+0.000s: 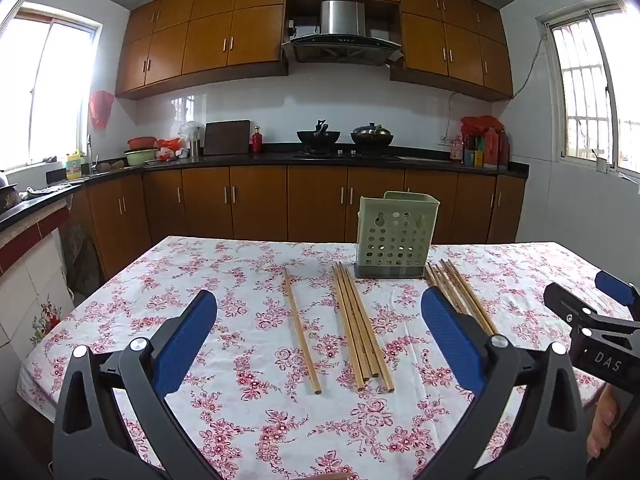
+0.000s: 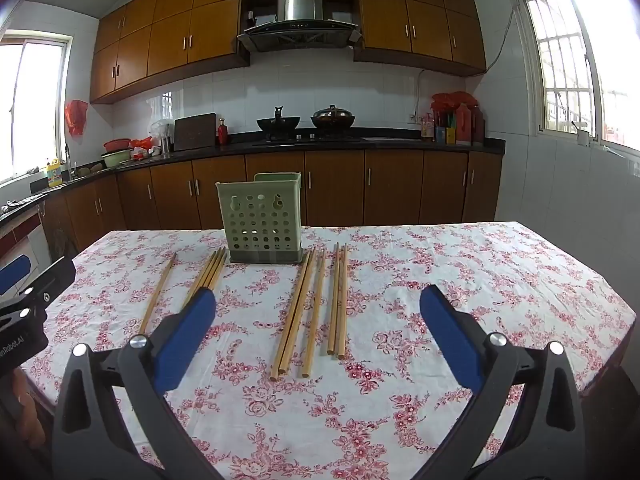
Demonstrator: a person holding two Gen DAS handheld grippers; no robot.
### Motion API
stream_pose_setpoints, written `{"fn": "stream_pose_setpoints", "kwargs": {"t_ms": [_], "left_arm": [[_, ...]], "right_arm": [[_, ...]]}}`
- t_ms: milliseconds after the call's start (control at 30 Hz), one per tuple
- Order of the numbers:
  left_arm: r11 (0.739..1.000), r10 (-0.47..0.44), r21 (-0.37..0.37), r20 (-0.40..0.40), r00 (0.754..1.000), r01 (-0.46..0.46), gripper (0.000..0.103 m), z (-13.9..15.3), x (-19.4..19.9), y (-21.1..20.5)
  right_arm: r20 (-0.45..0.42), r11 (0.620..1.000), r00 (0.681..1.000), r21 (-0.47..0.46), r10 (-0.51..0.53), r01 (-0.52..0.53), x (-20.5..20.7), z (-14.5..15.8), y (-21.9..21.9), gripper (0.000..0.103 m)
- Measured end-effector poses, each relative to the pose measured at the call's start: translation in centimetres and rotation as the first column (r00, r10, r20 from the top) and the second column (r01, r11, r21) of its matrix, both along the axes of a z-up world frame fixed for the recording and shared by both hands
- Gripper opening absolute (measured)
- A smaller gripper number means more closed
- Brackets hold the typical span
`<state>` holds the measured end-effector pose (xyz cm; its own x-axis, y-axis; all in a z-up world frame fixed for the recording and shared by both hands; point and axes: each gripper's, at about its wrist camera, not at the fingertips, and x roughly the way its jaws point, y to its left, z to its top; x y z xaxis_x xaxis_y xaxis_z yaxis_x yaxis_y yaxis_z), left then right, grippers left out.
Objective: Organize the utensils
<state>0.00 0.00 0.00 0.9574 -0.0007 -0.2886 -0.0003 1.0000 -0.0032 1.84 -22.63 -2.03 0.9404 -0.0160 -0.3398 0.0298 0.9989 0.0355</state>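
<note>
So nothing is picked yet: I hold both tongs wide open and empty, low over the near edge of the desk. Left tongs frame the middle bundle of chopsticks at frame centre, probably my first grab. A single chopstick lies just left of it. Right tongs face another five chopsticks, centre frame. The green holder stands upright at upper centre, just beyond the sticks' far ends, so each lift is short. All sticks lie flat, roughly parallel, pointing toward the holder.
</note>
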Motion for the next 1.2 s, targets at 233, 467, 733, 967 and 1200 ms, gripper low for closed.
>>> {"fn": "stream_pose_setpoints", "kwargs": {"t_ms": [233, 467, 733, 967, 1200], "left_arm": [[1.000, 0.002, -0.003, 0.000, 1.000, -0.002, 0.101, -0.01, 0.02, 0.02], [1.000, 0.000, -0.002, 0.000, 1.000, 0.000, 0.101, 0.00, 0.01, -0.06], [1.000, 0.000, -0.006, 0.000, 1.000, 0.000, 0.101, 0.01, -0.01, 0.02], [1.000, 0.000, -0.006, 0.000, 1.000, 0.000, 0.101, 0.00, -0.01, 0.03], [1.000, 0.001, -0.006, -0.001, 1.000, -0.001, 0.101, -0.01, -0.01, -0.02]], "right_arm": [[0.000, 1.000, 1.000, 0.003, 0.000, 0.000, 0.01, -0.01, -0.02, 0.099], [-0.001, 1.000, 1.000, 0.003, 0.001, -0.001, 0.04, -0.04, -0.02, 0.099], [-0.001, 1.000, 1.000, 0.004, 0.000, 0.000, 0.05, -0.09, -0.05, 0.099], [0.000, 1.000, 1.000, 0.004, 0.001, -0.001, -0.01, -0.11, 0.06, 0.099], [-0.002, 1.000, 1.000, 0.006, 0.000, 0.000, 0.16, -0.15, -0.18, 0.099]]}}
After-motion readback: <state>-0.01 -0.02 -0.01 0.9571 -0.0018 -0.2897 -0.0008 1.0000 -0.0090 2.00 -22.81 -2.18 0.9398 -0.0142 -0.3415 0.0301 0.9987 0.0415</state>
